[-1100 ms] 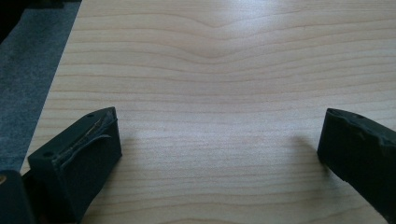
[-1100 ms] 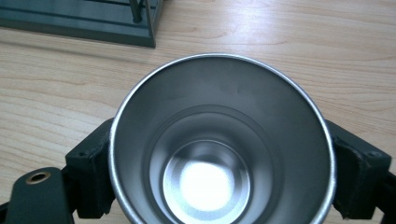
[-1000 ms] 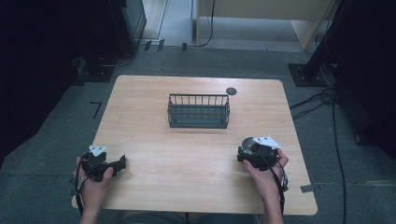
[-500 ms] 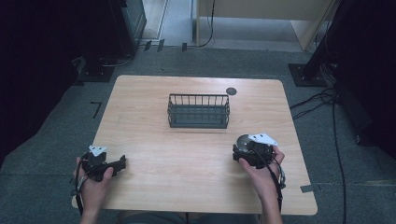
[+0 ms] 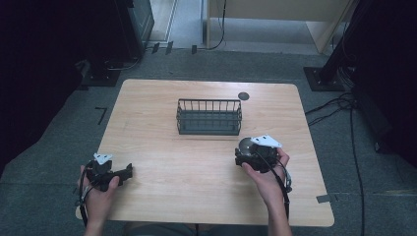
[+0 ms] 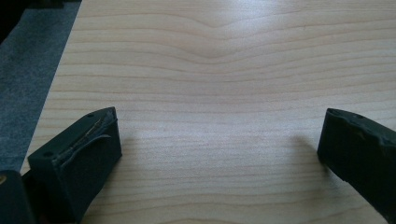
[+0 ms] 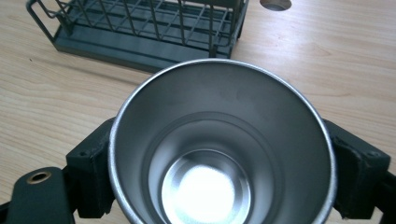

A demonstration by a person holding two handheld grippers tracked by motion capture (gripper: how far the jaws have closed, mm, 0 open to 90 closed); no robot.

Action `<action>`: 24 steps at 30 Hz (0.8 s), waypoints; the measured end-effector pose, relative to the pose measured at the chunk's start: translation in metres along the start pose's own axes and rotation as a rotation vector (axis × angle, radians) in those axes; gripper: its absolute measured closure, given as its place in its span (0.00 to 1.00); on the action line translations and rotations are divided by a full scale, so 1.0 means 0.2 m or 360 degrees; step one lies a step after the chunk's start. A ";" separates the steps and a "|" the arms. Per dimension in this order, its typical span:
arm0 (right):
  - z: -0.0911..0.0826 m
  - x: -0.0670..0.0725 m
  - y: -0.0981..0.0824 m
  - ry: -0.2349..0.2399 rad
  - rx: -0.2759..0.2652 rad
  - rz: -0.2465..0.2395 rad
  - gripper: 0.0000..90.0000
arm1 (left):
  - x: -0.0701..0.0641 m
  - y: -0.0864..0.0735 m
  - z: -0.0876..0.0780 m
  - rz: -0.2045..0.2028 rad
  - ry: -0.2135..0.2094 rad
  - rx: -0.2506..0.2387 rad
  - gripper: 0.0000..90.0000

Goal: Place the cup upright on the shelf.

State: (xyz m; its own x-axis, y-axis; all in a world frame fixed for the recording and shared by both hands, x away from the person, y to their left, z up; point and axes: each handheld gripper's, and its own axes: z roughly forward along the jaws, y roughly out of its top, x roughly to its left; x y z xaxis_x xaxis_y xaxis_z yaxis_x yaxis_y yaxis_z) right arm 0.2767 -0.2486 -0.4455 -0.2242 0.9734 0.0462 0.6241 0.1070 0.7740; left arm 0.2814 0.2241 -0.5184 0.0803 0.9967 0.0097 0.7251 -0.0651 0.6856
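The right hand-held gripper (image 5: pixel 246 156) sits toward the right side of the worktop (image 5: pixel 162 103), just in front of the wire basket (image 5: pixel 209 117), with its jaws clamped on either side of a steel cup (image 7: pixel 219 144). The right gripper view looks straight down into the cup's open mouth, so it is held roughly upright, with the basket near beyond its rim. From the high view the cup shows as a small grey round patch at the gripper's front; whether its base touches the wood or hangs just above it is hard to tell.

The left hand-held gripper (image 5: pixel 125 172) rests near the front left corner of the worktop, jaws spread wide over bare wood with nothing between them.

The basket stands in the middle toward the far edge, and a small dark round spot (image 5: pixel 243 96) lies behind its right end.

The likely trouble is the grip: smooth, curved metal held by two flat jaws could slip or swivel if the hand tilts. If the cup goes toward the basket, its base could catch the wire rim.
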 end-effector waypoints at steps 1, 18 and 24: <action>0.00 0.00 0.01 0.0001 -0.0005 -0.0001 0.15 | 0.00 0.00 0.00 0.0000 0.0000 0.0000 0.00; 0.02 0.08 0.12 0.0052 -0.0040 -0.0046 0.15 | 0.00 0.00 0.00 0.0000 0.0000 0.0000 0.00; 0.03 0.10 0.16 0.0064 -0.0052 -0.0064 0.15 | 0.00 0.00 0.00 0.0000 0.0000 0.0000 0.00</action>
State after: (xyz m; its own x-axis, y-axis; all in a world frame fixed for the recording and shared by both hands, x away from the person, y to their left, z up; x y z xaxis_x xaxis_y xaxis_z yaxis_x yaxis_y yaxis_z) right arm 0.2962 -0.2242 -0.4230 -0.2789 0.9595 0.0392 0.5894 0.1388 0.7958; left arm 0.2814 0.2242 -0.5184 0.0805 0.9967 0.0097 0.7250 -0.0652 0.6857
